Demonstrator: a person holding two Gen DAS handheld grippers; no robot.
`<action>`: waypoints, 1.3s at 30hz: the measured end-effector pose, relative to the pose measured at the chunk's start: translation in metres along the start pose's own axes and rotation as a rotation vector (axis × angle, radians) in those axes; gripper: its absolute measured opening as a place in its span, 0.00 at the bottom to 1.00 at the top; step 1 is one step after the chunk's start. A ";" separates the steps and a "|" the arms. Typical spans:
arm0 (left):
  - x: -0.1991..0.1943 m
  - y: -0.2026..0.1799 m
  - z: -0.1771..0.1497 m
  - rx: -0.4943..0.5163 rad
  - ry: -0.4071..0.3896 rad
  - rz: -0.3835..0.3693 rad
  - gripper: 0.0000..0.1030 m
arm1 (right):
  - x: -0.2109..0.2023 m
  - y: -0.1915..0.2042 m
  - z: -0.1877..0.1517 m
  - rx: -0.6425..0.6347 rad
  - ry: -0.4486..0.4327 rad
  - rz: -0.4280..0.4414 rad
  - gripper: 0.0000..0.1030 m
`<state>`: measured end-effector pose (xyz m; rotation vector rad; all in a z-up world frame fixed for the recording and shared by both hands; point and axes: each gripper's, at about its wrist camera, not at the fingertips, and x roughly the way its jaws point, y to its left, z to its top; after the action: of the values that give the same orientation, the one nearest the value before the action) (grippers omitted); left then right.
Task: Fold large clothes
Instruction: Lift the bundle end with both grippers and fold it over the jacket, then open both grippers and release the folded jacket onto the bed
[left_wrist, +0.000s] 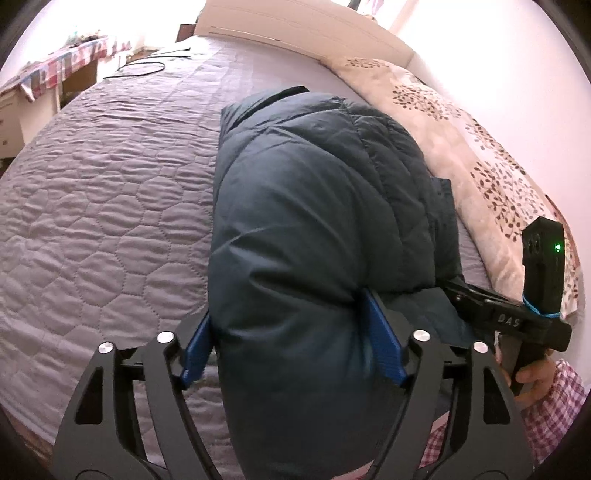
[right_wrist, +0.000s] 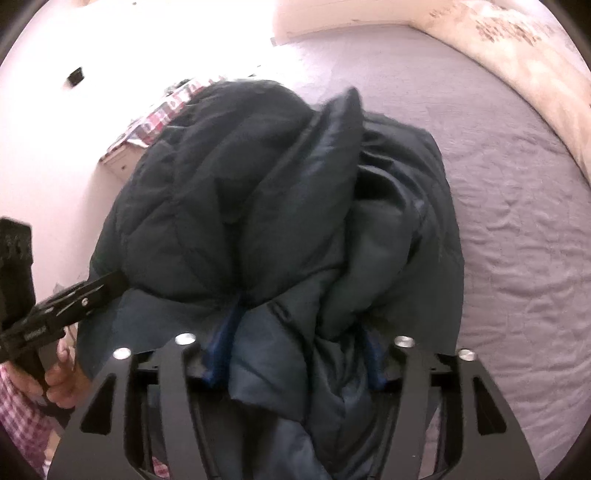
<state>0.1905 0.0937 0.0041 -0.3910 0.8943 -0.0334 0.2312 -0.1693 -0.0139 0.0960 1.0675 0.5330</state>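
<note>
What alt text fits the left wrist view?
The left hand-held gripper clamps a thick fold of a dark puffy jacket lying on a grey quilted bedspread. The right hand-held gripper meets the jacket's right edge.

The jacket (right_wrist: 280, 206) hides the right gripper's fingers (right_wrist: 223, 332), blurred.

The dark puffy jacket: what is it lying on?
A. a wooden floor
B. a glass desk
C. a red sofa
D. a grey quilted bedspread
D: in the left wrist view the dark puffy jacket lies bunched on the grey quilted bedspread, which spreads out around it.
</note>
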 end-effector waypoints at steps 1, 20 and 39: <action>-0.002 -0.001 -0.001 0.001 -0.001 0.012 0.76 | 0.000 -0.004 0.000 0.024 0.002 0.000 0.70; -0.035 -0.043 -0.050 0.050 0.079 0.191 0.79 | -0.038 -0.003 -0.041 0.023 0.045 -0.175 0.59; -0.057 -0.068 -0.068 0.114 0.087 0.271 0.79 | -0.037 0.000 -0.049 0.049 0.036 -0.273 0.80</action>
<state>0.1115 0.0196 0.0324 -0.1609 1.0197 0.1482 0.1761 -0.1951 -0.0085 -0.0170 1.1084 0.2634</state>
